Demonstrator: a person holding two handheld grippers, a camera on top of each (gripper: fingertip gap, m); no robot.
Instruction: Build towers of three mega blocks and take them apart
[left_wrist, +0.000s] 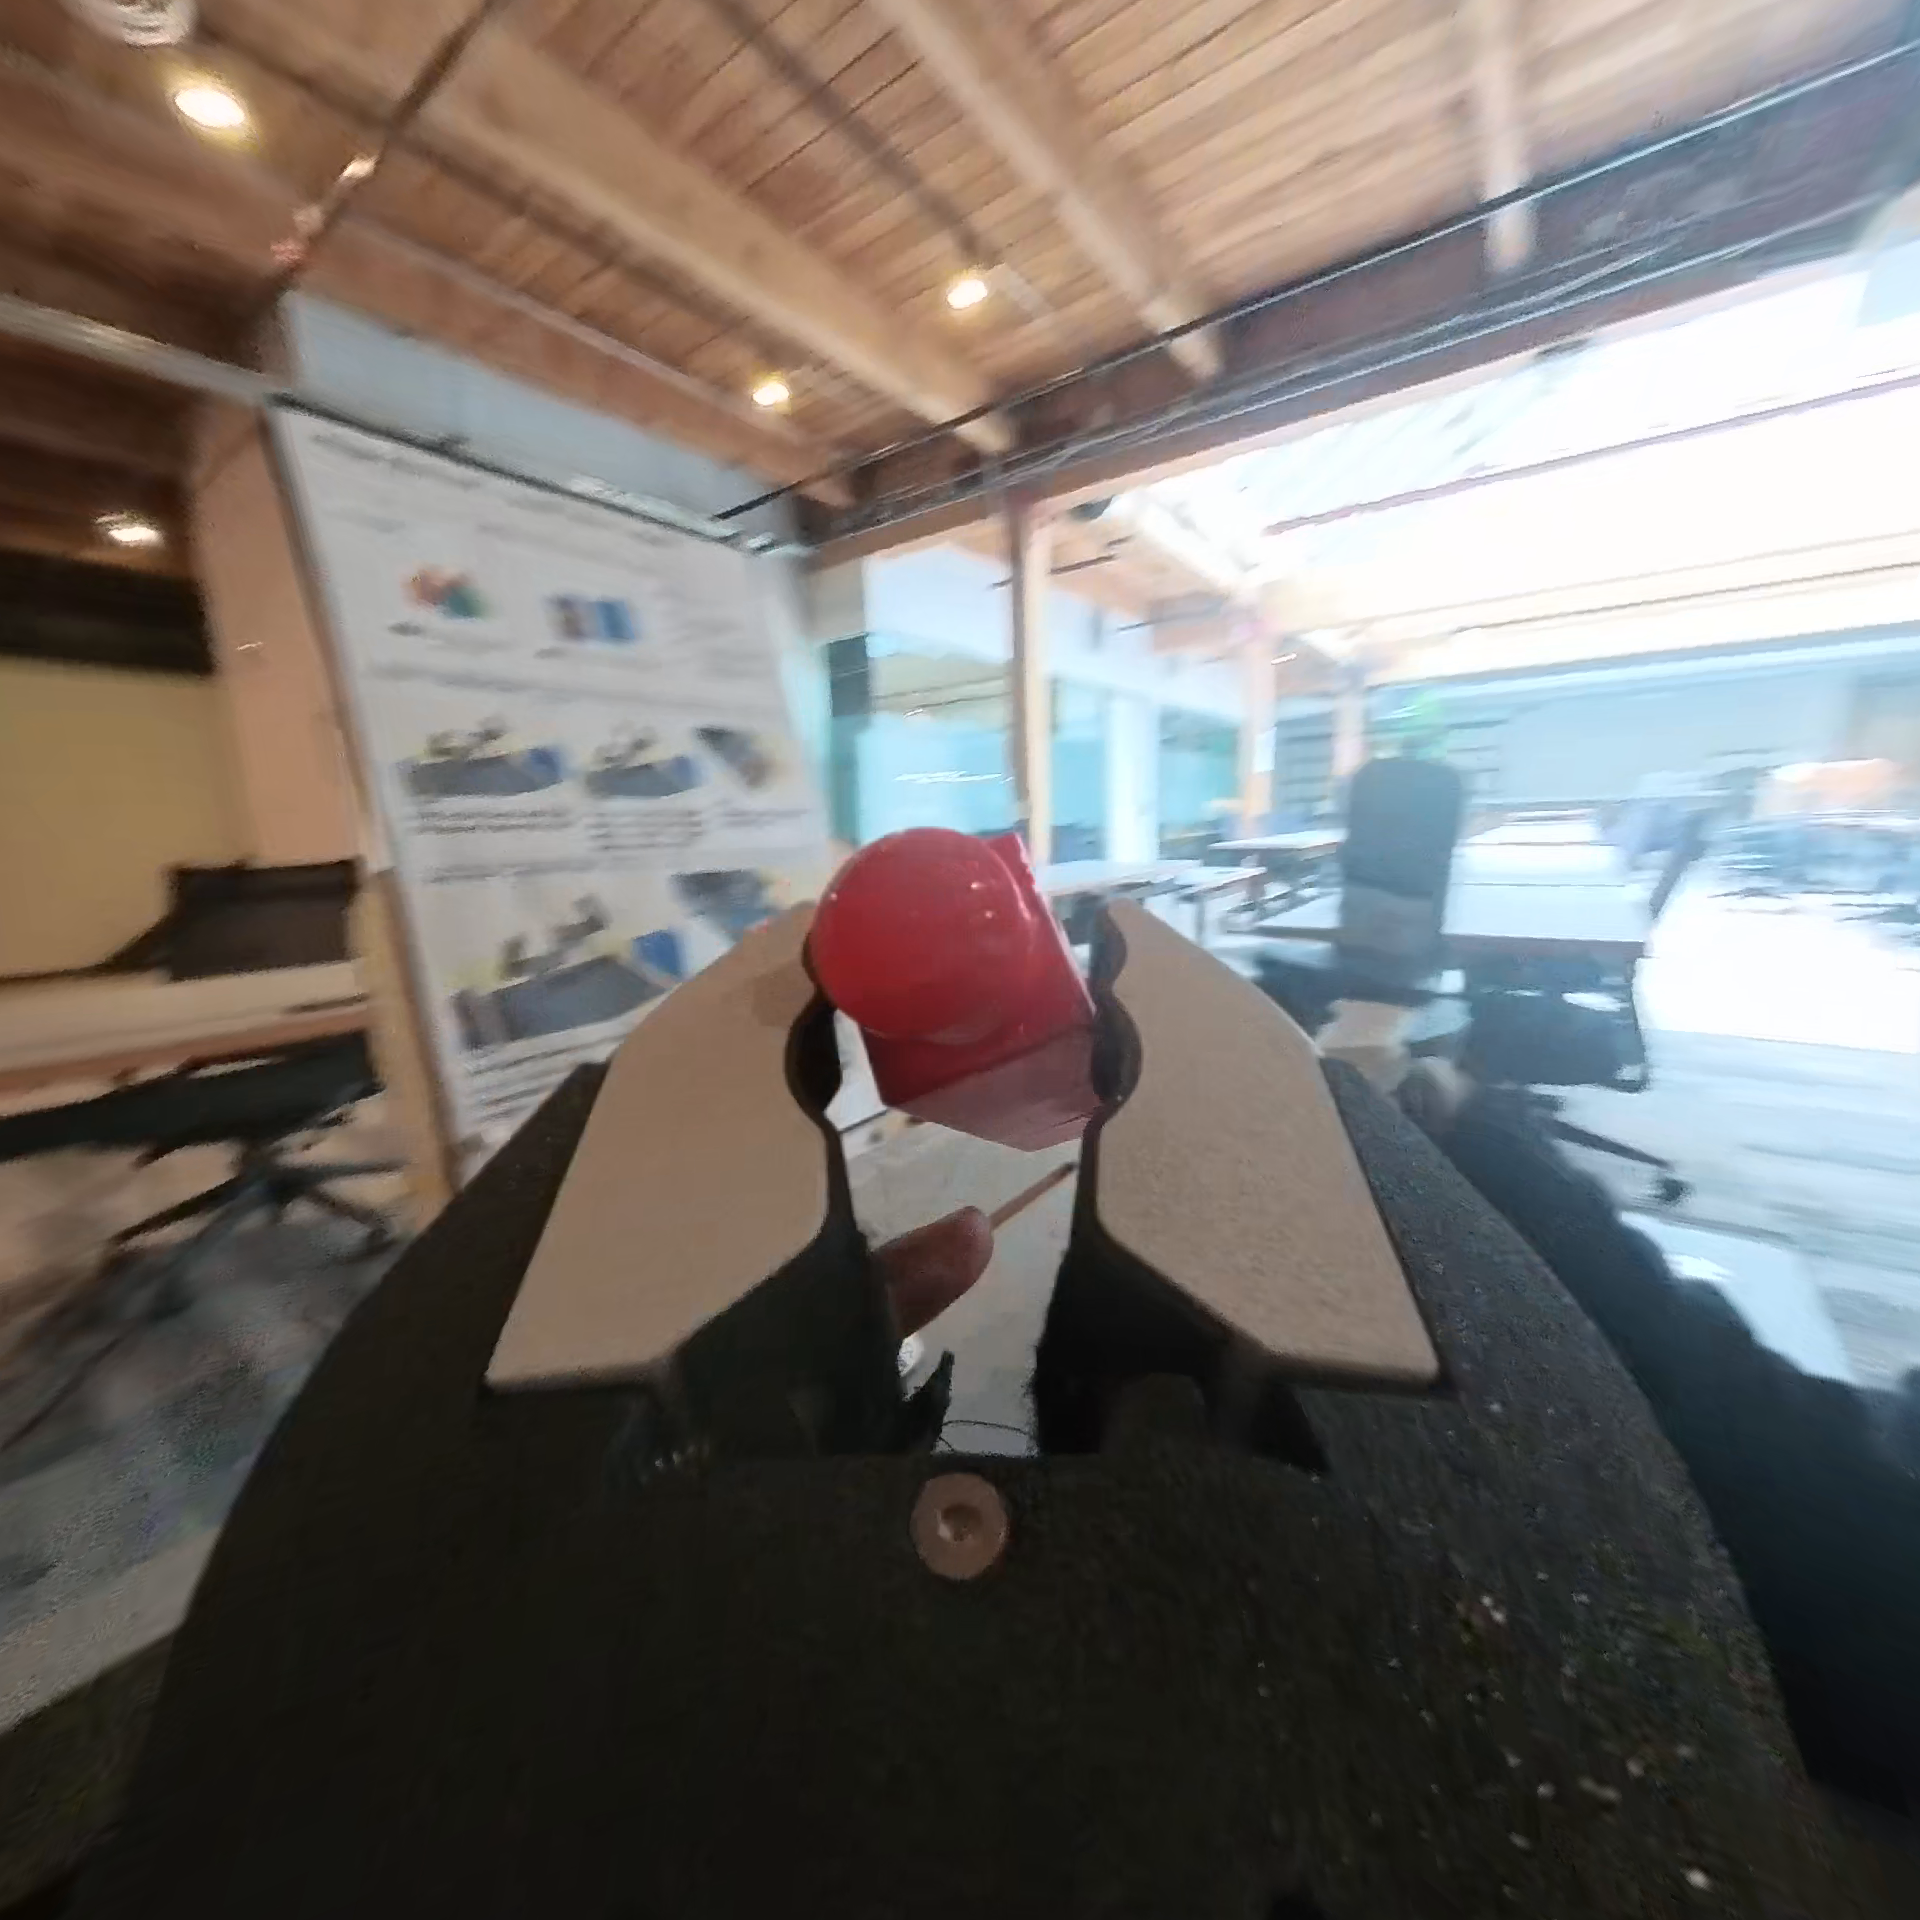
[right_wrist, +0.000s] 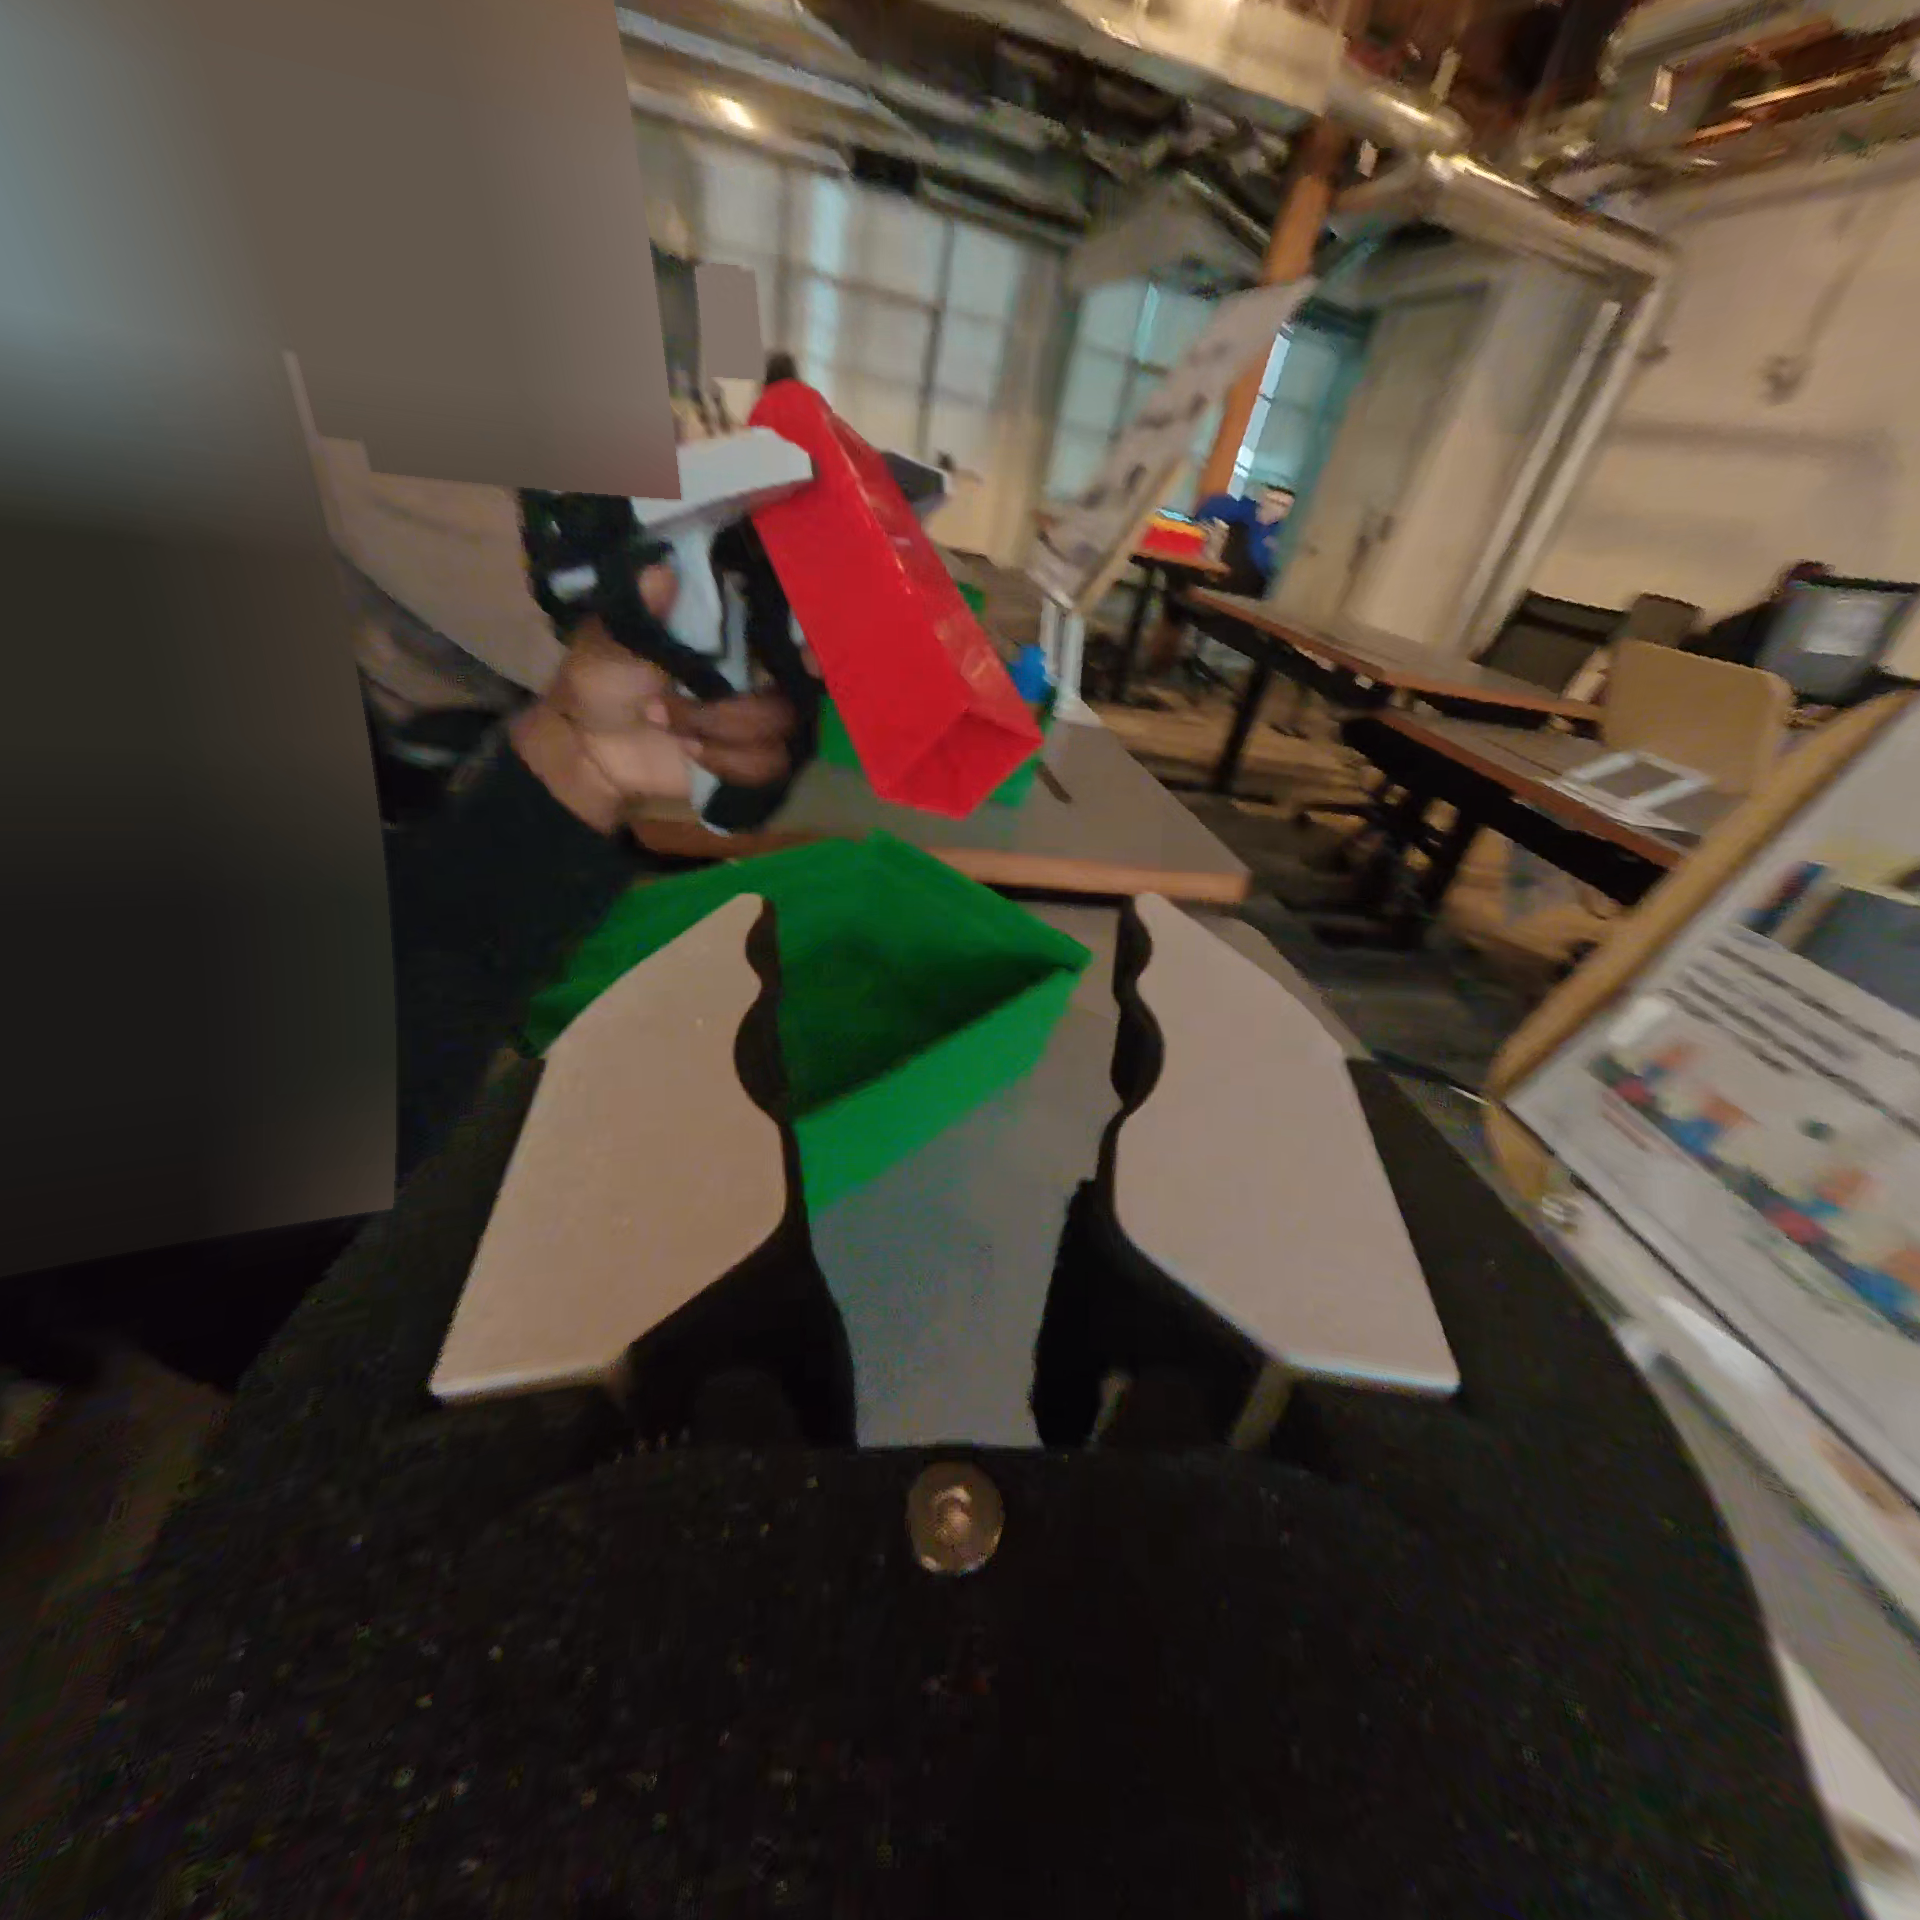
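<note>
My left gripper (left_wrist: 956, 935) is shut on a red mega block (left_wrist: 966, 997) and holds it up in the air, tilted, with a round stud facing the camera. In the right wrist view the same gripper (right_wrist: 727, 488), held by a hand, grips one end of this long red block (right_wrist: 894, 623), whose hollow underside shows. My right gripper (right_wrist: 945, 925) is open and empty, low over the grey table (right_wrist: 935, 1299), with a green bin (right_wrist: 935, 1081) just beyond its fingertips. I see nothing in the part of the bin that shows.
A second green bin (right_wrist: 1013, 784) and some blue pieces (right_wrist: 1029, 665) lie farther along the table, behind the red block. A poster board (right_wrist: 1714, 1143) leans at the right, another (left_wrist: 561, 727) stands ahead of the left gripper. Desks and chairs (left_wrist: 1392, 862) fill the room beyond. The grippers' ends are close to 15 cm from one another.
</note>
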